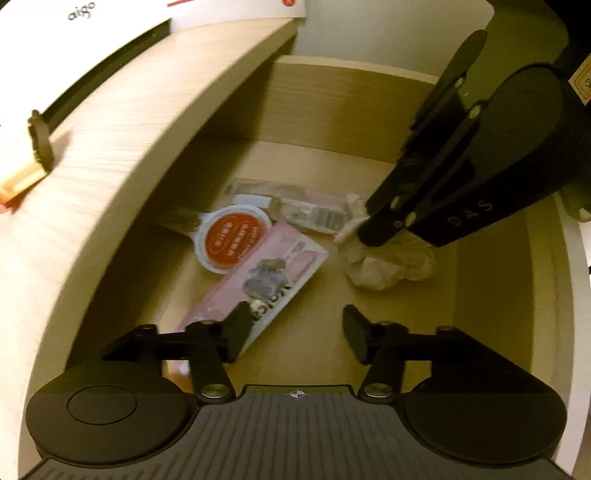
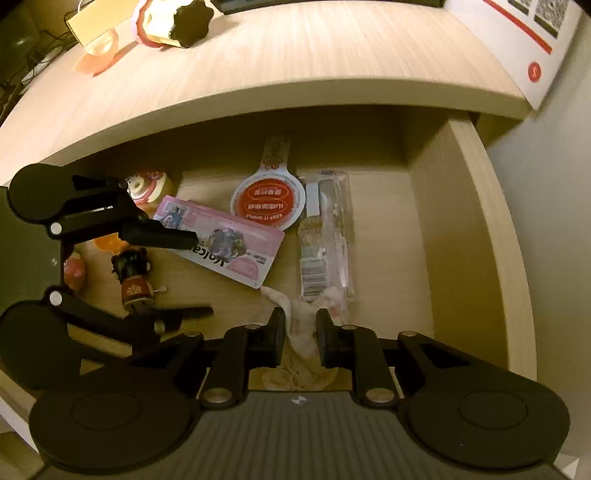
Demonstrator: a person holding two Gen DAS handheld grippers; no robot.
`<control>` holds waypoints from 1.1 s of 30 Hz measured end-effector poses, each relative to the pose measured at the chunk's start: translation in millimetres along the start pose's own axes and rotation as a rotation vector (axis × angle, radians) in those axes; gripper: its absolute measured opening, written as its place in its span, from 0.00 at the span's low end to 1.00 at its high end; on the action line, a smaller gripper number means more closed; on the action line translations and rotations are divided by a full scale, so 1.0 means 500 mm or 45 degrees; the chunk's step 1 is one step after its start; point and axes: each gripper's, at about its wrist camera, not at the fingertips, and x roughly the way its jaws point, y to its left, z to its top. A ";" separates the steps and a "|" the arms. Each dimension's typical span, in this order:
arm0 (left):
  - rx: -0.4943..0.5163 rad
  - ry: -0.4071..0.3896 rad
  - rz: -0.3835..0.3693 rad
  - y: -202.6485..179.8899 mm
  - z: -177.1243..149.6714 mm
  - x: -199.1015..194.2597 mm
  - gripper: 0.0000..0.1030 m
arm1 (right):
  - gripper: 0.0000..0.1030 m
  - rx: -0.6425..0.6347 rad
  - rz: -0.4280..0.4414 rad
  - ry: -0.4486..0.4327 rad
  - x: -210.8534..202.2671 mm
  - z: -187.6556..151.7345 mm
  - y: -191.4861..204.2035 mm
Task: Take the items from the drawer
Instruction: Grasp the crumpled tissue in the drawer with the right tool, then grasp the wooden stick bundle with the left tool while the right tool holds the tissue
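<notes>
The open wooden drawer (image 1: 491, 280) holds a pink printed pack (image 1: 266, 280), a round red-lidded tub (image 1: 231, 240), a clear wrapped pack (image 2: 327, 236) and a crumpled white cloth (image 1: 388, 269). In the right wrist view my right gripper (image 2: 301, 332) is shut on the crumpled white cloth (image 2: 301, 325), which bunches between its pads. The left wrist view shows the right gripper (image 1: 373, 230) reaching down onto the cloth. My left gripper (image 1: 297, 332) hangs wide open over the near end of the pink pack (image 2: 221, 243), with nothing between its fingers.
Small figurines lie at the drawer's left: a dark-haired doll (image 2: 135, 280) and a pink-and-yellow toy (image 2: 147, 186). The desktop (image 2: 295, 62) overhangs the drawer's back and carries a black-lidded cup (image 2: 181, 22) and a white box (image 2: 532, 40). The drawer's right wall (image 2: 476, 229) stands close.
</notes>
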 end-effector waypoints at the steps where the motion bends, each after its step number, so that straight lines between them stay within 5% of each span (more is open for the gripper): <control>1: -0.002 0.002 -0.004 -0.001 0.001 -0.001 0.60 | 0.17 0.002 0.001 0.000 0.000 -0.001 0.001; 7: 0.116 -0.034 0.131 -0.012 -0.004 -0.012 0.54 | 0.17 0.013 0.004 0.005 -0.001 -0.011 0.003; 15: 0.190 0.017 0.119 0.000 0.009 0.019 0.56 | 0.17 0.057 0.040 0.015 0.002 -0.013 -0.007; 22: 0.011 0.053 0.055 0.038 0.028 0.044 0.57 | 0.15 0.023 0.023 -0.010 0.005 -0.006 0.001; 28: -0.030 0.022 0.036 0.040 0.016 0.024 0.27 | 0.09 0.071 0.032 -0.093 -0.036 -0.020 -0.009; 33: -0.224 0.029 -0.001 0.050 0.004 -0.008 0.26 | 0.05 0.133 0.088 -0.145 -0.074 -0.035 -0.033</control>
